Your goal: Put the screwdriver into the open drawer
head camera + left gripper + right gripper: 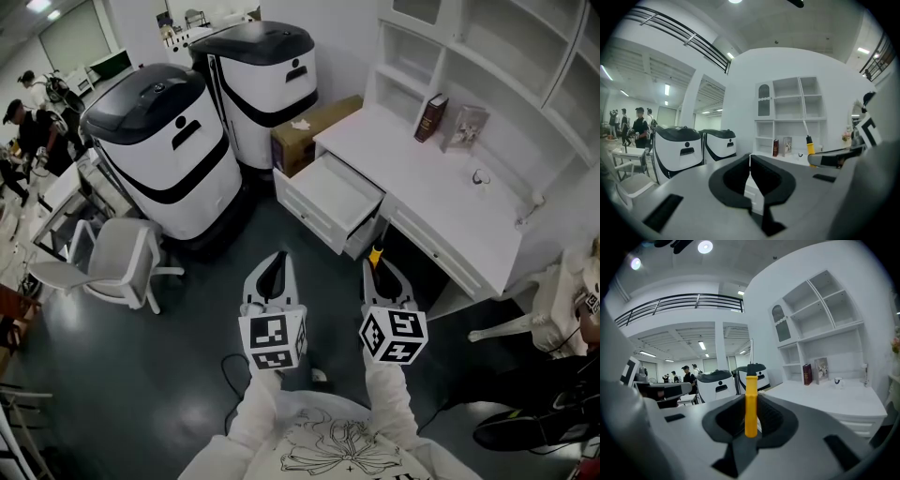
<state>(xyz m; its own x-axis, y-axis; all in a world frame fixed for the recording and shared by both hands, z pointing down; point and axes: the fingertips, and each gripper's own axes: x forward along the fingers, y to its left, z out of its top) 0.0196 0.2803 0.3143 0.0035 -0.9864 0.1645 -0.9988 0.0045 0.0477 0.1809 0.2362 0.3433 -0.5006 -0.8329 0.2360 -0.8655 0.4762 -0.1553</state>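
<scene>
A screwdriver (751,401) with a yellow handle and a thin metal shaft stands upright between the jaws of my right gripper (752,411), which is shut on it. From above, its yellow tip (377,252) shows at the front of the right gripper (383,272). The white open drawer (333,200) juts out of the white desk (441,202) just ahead, and its inside looks bare. My left gripper (272,274) is held beside the right one, shut with nothing between its jaws (750,176). The screwdriver (810,145) also shows at the right of the left gripper view.
Two large white-and-black machines (169,150) stand left of the desk, with a cardboard box (305,131) between them and the drawer. A white chair (117,262) is at left. A book (431,117) and a small cup (481,176) sit on the desk. People stand at far left.
</scene>
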